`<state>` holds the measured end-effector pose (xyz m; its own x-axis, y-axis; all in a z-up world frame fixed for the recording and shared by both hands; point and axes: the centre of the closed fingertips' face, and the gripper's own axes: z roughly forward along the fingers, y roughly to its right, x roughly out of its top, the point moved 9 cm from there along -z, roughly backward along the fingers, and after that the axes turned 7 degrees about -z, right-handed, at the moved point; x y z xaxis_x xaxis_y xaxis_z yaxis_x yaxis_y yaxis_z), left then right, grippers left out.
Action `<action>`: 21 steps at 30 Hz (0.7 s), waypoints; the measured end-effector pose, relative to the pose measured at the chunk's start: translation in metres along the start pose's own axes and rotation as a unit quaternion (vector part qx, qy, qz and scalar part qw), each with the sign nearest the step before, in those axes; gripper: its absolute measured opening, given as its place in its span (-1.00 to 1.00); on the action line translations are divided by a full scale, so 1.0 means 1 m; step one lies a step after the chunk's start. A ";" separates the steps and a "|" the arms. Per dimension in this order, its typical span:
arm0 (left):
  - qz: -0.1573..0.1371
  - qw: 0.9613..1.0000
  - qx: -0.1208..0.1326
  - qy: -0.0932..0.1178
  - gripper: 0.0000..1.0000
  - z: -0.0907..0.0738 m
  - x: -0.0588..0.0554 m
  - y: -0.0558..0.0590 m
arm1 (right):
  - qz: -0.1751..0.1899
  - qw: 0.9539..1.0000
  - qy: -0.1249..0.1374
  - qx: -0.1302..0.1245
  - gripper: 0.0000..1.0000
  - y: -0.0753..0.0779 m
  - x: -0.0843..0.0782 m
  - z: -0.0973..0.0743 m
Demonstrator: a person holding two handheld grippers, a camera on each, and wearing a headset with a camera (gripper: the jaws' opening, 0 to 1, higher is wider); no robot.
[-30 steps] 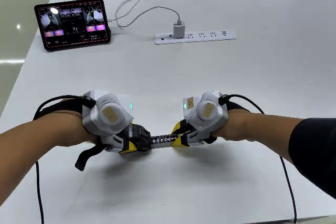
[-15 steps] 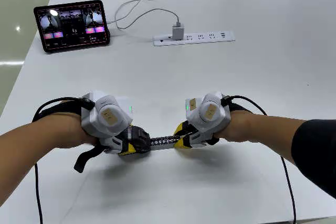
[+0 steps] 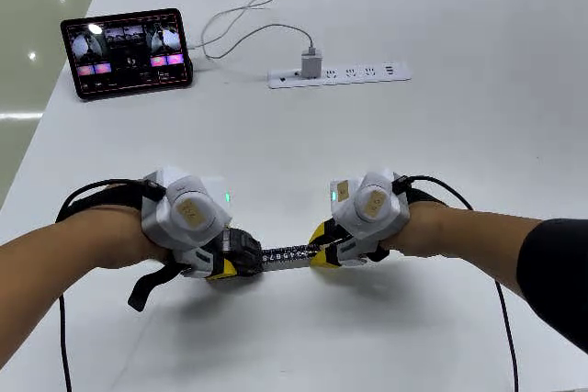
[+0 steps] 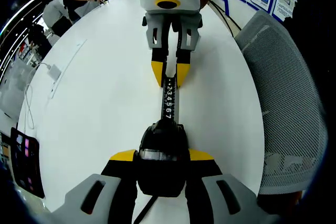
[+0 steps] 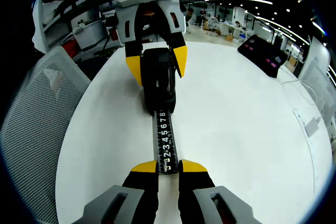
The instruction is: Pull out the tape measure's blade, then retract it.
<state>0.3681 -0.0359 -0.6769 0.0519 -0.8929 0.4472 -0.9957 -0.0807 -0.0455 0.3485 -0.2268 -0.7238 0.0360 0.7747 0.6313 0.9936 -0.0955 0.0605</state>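
- Since a second before, the two grippers had drawn a little further apart in the head view, and a longer stretch of the blade (image 3: pixel 287 252) lay bare between them.
- The left gripper (image 3: pixel 223 262) was clenched on the tape measure's black case (image 3: pixel 243 251), with one jaw on each flat side. The right gripper (image 3: pixel 322 254) was pinched on the blade's free end, which sat between its yellow jaw tips.
- The blade ran straight from one pair of jaws to the other, low over the white worktop (image 3: pixel 413 153). Whether the case rested on the worktop could not be told.
- The case looked hard, compact and fairly weighty, so clamping across its flat sides seemed the sound hold.
- The blade looked like thin, slick, springy steel. It would probably kink if bent sideways and tug back toward the case, so it was best taken at its very end and let back slowly to avoid a whip.
- The head view gave the wider setting beyond the jaws, a lit tablet (image 3: pixel 126 50) and a power strip (image 3: pixel 340 73), but the gripper bodies covered both grips.
- The left gripper view looked along the blade to the right jaws nipping its tip.
- The right gripper view showed the printed numerals running up to the case's mouth between the left jaws, with a mesh chair back (image 5: pixel 47 108) off to one side.
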 end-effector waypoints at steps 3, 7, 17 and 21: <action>0.000 1.000 0.000 0.000 -0.41 0.000 0.000 0.000 | 0.001 1.000 -0.001 0.000 -0.81 0.000 -0.002 -0.002; 0.001 1.000 0.000 0.000 -0.41 0.000 0.000 0.000 | 0.002 1.000 -0.001 -0.001 -0.81 0.000 -0.004 -0.003; 0.001 1.000 0.000 -0.001 -0.41 0.000 0.000 0.001 | 0.007 1.000 -0.002 -0.003 -0.81 -0.002 -0.008 -0.008; 0.001 1.000 0.000 0.000 -0.41 -0.001 0.000 0.001 | 0.008 1.000 -0.003 -0.004 -0.81 -0.002 -0.009 -0.010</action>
<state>0.3671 -0.0360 -0.6763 0.0495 -0.8934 0.4466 -0.9958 -0.0786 -0.0468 0.3453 -0.2399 -0.7223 0.0528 0.7761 0.6283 0.9921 -0.1127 0.0558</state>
